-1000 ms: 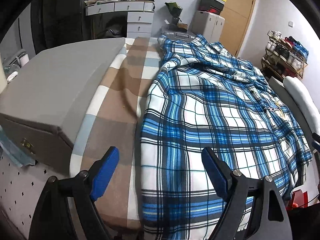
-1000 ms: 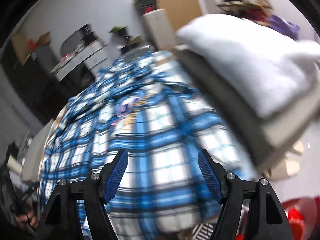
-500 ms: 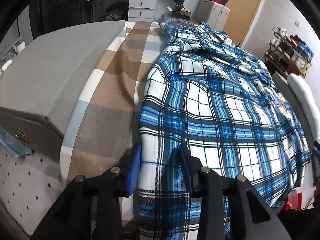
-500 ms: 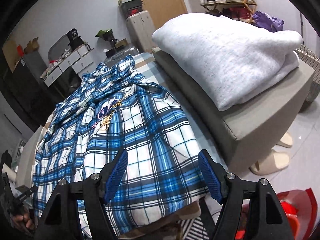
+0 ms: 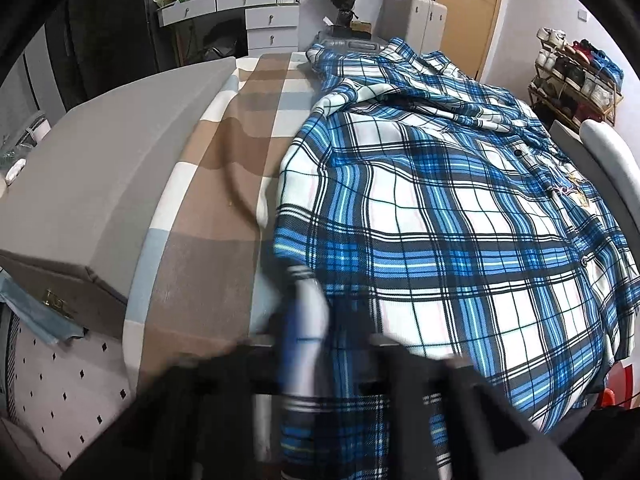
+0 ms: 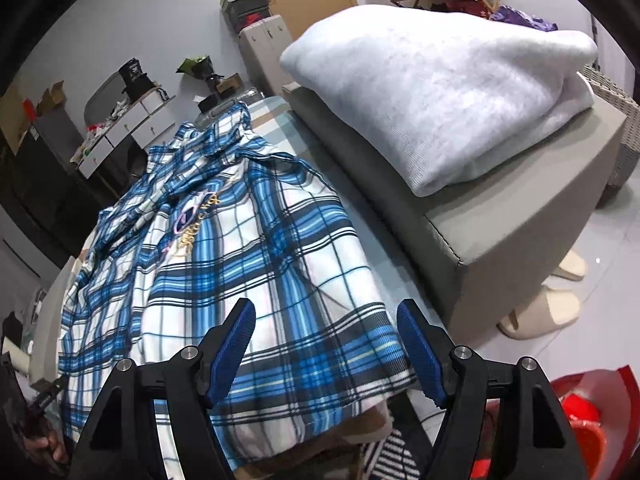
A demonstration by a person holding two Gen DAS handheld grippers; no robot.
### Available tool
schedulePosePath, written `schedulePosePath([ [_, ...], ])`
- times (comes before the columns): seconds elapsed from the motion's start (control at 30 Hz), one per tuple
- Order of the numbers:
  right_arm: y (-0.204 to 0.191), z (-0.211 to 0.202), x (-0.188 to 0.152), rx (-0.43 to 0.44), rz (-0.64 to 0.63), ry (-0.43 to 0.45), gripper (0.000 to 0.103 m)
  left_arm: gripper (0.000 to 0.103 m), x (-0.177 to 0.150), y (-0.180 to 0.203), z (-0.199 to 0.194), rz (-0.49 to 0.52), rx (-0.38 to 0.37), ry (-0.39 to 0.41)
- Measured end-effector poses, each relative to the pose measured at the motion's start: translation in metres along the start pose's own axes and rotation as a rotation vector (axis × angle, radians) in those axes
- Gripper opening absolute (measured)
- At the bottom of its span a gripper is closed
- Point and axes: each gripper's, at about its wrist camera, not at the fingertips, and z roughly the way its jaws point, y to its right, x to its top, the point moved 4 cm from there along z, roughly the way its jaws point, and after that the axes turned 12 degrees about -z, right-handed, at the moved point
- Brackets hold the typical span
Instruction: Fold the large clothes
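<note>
A large blue, white and black plaid shirt [image 5: 440,208] lies spread over the bed, hem toward me and collar at the far end. My left gripper [image 5: 310,296] is blurred at the shirt's near left edge. Its jaws are shut with a fold of the plaid cloth pinched between them. In the right wrist view the same shirt [image 6: 248,248] shows an embroidered chest logo. My right gripper [image 6: 326,320] hangs open just above the hem's near right corner. Its blue pads stand apart on either side of the cloth without pressing it.
A brown and cream checked cover [image 5: 224,184] lies under the shirt. A grey padded box [image 5: 104,168] flanks the bed on the left. On the right, a grey bench [image 6: 520,216] carries a folded white blanket [image 6: 440,92]. Slippers [image 6: 548,308] and a red bag [image 6: 580,412] lie on the floor.
My left jaws went from wide open to shut on the shirt's near left edge. My right gripper sank a little toward the hem and stayed open.
</note>
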Motion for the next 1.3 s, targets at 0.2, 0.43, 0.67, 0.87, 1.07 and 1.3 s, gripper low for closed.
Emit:
schedulePosePath([
  [0.2, 0.005, 0.023, 0.011, -0.019, 0.0, 0.013, 0.074, 0.001, 0.003, -0.002, -0.003, -0.029, -0.017, 0.019],
  [0.43, -0.02, 0.035, 0.015, -0.027, -0.164, 0.009, 0.002, 0.0, 0.003, -0.002, -0.013, -0.031, -0.045, 0.035],
  [0.67, -0.004, 0.012, 0.002, 0.018, -0.122, 0.022, 0.001, 0.0, -0.005, -0.003, -0.029, 0.014, -0.061, 0.037],
  [0.87, -0.006, -0.006, 0.015, 0.075, -0.092, 0.065, 0.001, 0.0, 0.012, -0.002, -0.036, -0.006, -0.113, 0.071],
  [1.07, -0.033, -0.014, 0.047, 0.149, -0.127, 0.131, 0.001, 0.0, 0.039, 0.005, -0.048, 0.005, -0.18, 0.132],
  [1.3, -0.06, -0.011, 0.063, 0.195, -0.176, 0.152, 0.001, 0.0, 0.049, 0.004, -0.05, -0.001, -0.209, 0.164],
])
